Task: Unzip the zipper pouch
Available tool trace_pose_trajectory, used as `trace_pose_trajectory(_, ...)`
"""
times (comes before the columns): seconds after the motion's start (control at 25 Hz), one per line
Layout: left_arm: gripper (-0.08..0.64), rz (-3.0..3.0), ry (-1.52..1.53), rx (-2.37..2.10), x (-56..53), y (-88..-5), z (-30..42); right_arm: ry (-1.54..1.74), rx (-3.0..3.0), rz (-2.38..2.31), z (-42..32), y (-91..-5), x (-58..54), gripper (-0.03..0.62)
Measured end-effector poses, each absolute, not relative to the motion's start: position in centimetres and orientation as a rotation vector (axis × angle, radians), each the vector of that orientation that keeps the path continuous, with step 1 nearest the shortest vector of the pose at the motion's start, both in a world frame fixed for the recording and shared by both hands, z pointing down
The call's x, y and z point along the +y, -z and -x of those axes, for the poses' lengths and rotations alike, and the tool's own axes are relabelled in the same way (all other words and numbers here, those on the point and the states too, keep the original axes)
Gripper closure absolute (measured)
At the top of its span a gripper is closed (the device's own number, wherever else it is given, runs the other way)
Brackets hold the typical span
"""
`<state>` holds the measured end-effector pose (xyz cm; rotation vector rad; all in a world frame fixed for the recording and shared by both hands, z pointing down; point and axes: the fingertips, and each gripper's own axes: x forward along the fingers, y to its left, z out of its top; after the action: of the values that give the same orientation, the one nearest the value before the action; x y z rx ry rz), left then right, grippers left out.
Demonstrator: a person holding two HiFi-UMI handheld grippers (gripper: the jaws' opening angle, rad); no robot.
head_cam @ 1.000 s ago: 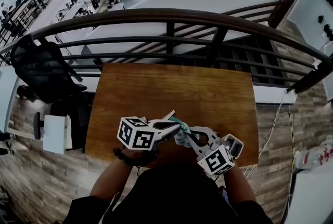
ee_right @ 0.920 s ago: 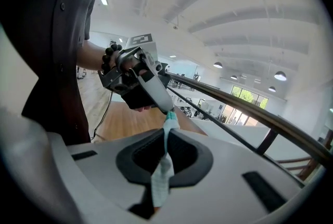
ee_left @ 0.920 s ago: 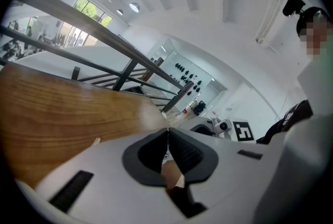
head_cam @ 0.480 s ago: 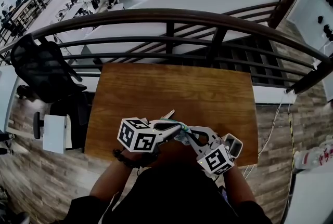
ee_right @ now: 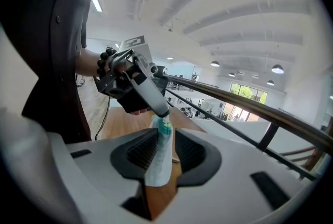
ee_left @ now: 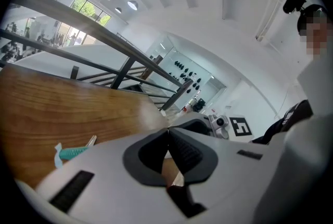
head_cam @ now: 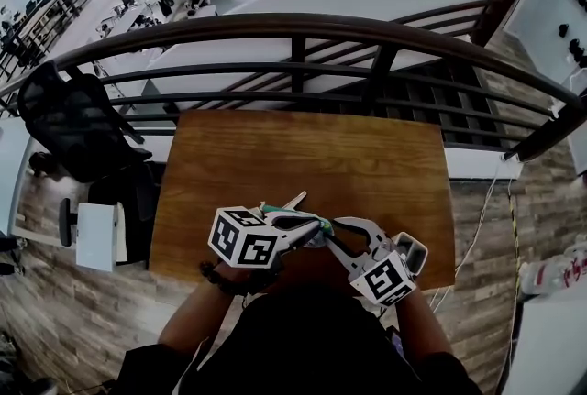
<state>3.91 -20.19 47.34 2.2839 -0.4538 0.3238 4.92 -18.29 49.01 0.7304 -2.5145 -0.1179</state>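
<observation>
A small pale zipper pouch (ee_right: 159, 159) with a teal zip (ee_right: 164, 127) hangs over the near edge of the wooden table (head_cam: 303, 155). My left gripper (head_cam: 310, 224) is shut on its top end; its tips (ee_right: 161, 113) pinch the teal zip from above. In the left gripper view the jaws (ee_left: 167, 130) meet, and a teal bit of the zip (ee_left: 73, 153) sticks out to the left. My right gripper (ee_right: 166, 133) has just been opening. The pouch stands between its pads, and the pads are not pressing on it. In the head view both grippers meet at the pouch (head_cam: 320, 229).
A dark metal railing (head_cam: 293, 27) runs along the table's far side, with a drop behind it. A black office chair (head_cam: 78, 118) and a white box (head_cam: 96, 235) stand left of the table. A cable (head_cam: 477, 237) hangs at the right.
The right gripper's jaws have parted and no longer pinch the pouch. Less of the pale pouch shows between the grippers in the head view. Both hands have stayed nearly in place.
</observation>
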Motion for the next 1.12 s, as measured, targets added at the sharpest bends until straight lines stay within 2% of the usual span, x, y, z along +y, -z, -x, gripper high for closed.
trace_pose_trajectory(0.08,0.546,-2.282,-0.326,-0.455,-20.2,-47.3,-3.9,0.141,-2.501,-0.723,-4.7,-49.0,-18.3,0.518)
trace_pose_trajectory(0.36,0.546,-2.248,-0.321,-0.488,-20.6,-48.2,-3.1,0.116,-2.542,-0.713,-4.5,-49.0,-17.9,0.563)
trace_pose_trajectory(1.12,0.546,-2.332,-0.392,-0.562,-21.5,-48.1,-2.5,0.098,-2.567,-0.743,-5.5,-48.0,-18.2,0.569)
